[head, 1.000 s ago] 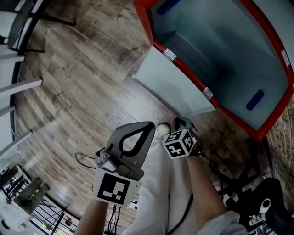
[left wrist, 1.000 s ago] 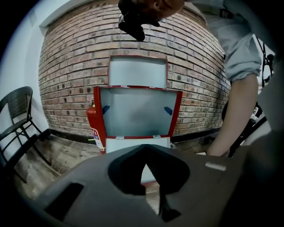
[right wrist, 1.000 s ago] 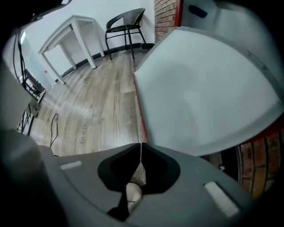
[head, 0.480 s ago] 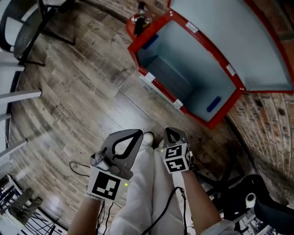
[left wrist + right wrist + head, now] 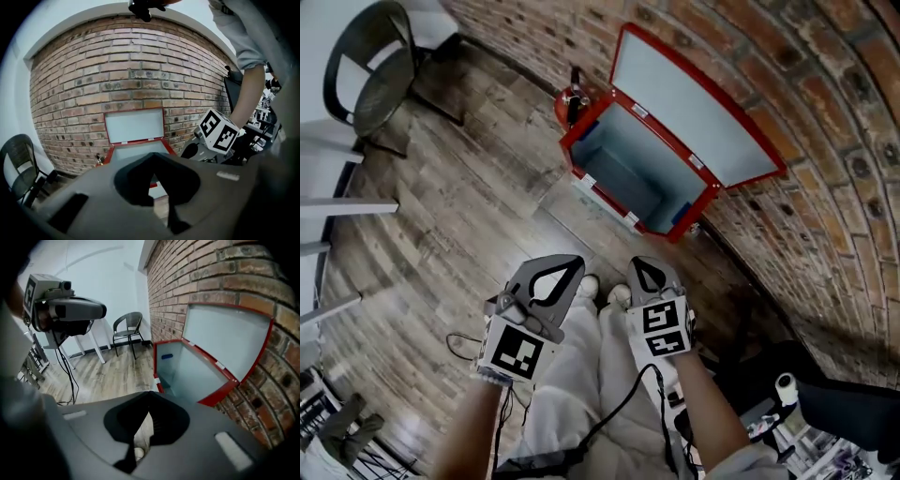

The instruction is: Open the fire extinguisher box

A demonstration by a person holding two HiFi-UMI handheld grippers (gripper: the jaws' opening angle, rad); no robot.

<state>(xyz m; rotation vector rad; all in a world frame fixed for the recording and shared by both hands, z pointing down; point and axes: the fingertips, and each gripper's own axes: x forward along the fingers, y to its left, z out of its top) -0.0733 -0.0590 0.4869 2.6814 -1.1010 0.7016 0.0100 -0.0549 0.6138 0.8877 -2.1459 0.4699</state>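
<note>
The fire extinguisher box (image 5: 628, 183) sits on the floor (image 5: 469, 187) against the brick wall (image 5: 825, 112), its lid (image 5: 694, 122) raised fully, so opening looks finished; the left tongs (image 5: 570, 264) and right tongs (image 5: 641, 269), both closed and empty, are well apart from it.

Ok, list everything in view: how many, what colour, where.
fire extinguisher box: one, red, pale inside, on floor against wall, lid open
fire extinguisher: one, red, beside the box
chair: one, black, far left
cable: one, black, on floor, lower left
brick wall: one, reddish-brown, behind the box
floor: one, grey-brown wood
shoes: two, white, centre
trousers: one pair, white, bottom centre
left gripper: one, grey, shut, empty
right gripper: one, grey, shut, empty
</note>
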